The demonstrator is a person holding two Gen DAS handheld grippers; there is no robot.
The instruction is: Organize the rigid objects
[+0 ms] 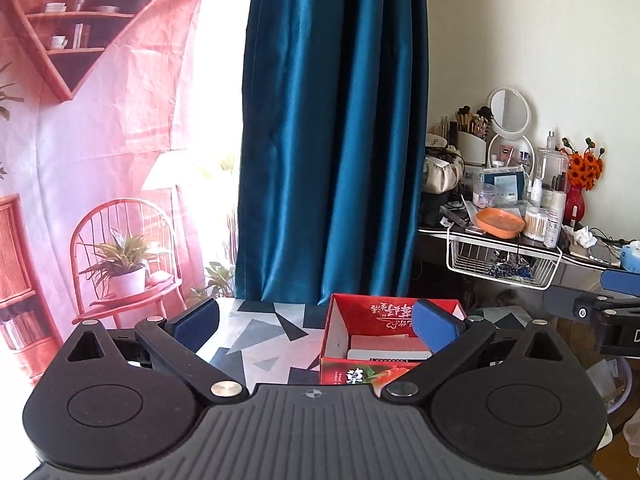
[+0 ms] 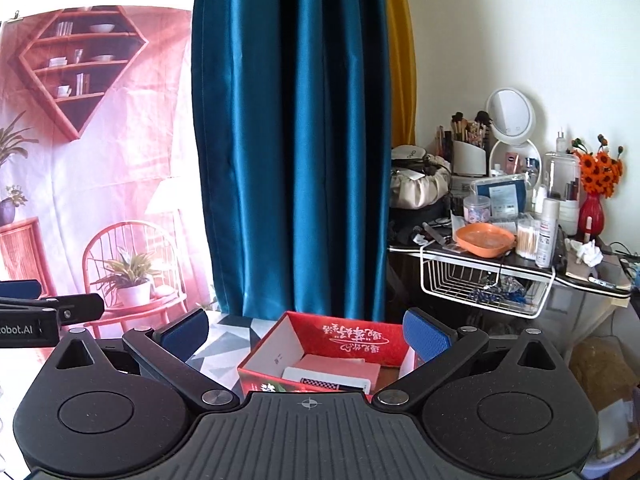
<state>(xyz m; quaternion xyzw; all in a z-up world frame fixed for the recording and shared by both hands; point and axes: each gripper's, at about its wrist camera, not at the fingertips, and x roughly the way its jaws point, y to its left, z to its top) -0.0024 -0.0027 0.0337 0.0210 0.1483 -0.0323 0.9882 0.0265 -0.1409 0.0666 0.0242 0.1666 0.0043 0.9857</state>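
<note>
An open red cardboard box (image 1: 340, 344) stands on a small table with a grey geometric pattern (image 1: 264, 336). Inside it lie flat white boxes, one with a checkered edge (image 1: 388, 354). My left gripper (image 1: 316, 322) is open and empty, raised just in front of the box, its right pad over the box's right side. In the right wrist view the same red box (image 2: 276, 350) and the white boxes (image 2: 332, 376) sit between my open, empty right gripper's (image 2: 306, 334) fingers. The right gripper's arm shows at the left wrist view's right edge (image 1: 608, 312).
A blue curtain (image 1: 332, 132) hangs behind the table. A cluttered dressing table (image 1: 520, 236) with a mirror, an orange dish (image 1: 500, 222), bottles and a wire basket (image 1: 504, 264) stands at the right. A pink printed backdrop (image 1: 112, 140) covers the left.
</note>
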